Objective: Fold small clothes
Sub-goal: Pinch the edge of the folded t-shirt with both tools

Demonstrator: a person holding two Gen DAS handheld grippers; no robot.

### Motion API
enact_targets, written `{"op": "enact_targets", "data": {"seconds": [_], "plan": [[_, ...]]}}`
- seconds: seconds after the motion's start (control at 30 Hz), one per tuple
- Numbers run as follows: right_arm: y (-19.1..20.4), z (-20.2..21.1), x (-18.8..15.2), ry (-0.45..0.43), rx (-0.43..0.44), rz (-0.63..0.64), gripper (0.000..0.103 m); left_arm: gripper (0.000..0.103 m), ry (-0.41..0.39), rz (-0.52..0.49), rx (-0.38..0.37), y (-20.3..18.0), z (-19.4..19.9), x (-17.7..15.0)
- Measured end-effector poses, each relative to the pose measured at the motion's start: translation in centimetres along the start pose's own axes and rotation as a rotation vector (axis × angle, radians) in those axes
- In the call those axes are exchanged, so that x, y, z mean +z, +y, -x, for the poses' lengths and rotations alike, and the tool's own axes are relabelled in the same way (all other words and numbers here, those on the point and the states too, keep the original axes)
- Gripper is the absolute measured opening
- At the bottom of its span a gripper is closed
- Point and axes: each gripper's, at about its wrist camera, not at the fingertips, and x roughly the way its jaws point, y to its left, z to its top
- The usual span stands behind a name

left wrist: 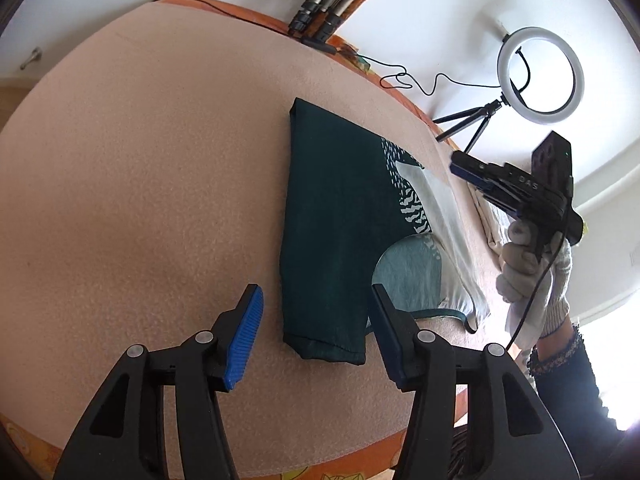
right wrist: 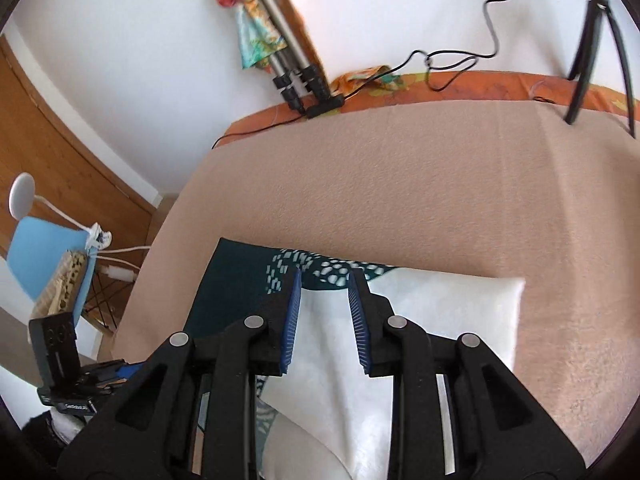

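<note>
Above the folded garment, left gripper tilted down, fingers apart.

Your work surface is a pinkish-beige fleecy blanket laid over an orange patterned cloth that shows along the far edge. You have a white ring light on a small black tripod standing at that edge, its thin black cable trailing along the wall. Folded silver tripod legs lean against the white wall. A light blue chair stands beside a wooden door.
</note>
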Motion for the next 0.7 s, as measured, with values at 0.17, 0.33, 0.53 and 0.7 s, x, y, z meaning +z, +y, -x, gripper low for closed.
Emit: {"op": "enact_targets", "data": {"seconds": [0.17, 0.33, 0.53, 0.7], "plan": [[-5.6, 4.0, -0.6, -0.061, -0.058, -0.082, 0.043, 0.053, 0.044, 0.068, -0.022, 0.6, -1.3, -0.3], [-10.3, 3.2, -1.2, -0.036, -0.017, -0.206, 0.043, 0.057, 0.037, 0.113, -0.069, 0.8, -1.4, -0.3], [-10.9, -0.1, -1.7, 0.011, 0.025, -0.222, 0.043, 0.057, 0.021, 0.127, -0.107, 0.7, -1.7, -0.1], [-10.2, -1.3, -1.6, -0.003, 0.064, -0.200, 0.043, 0.054, 0.012, 0.075, -0.109, -0.4, -2.4, 0.2]]}}
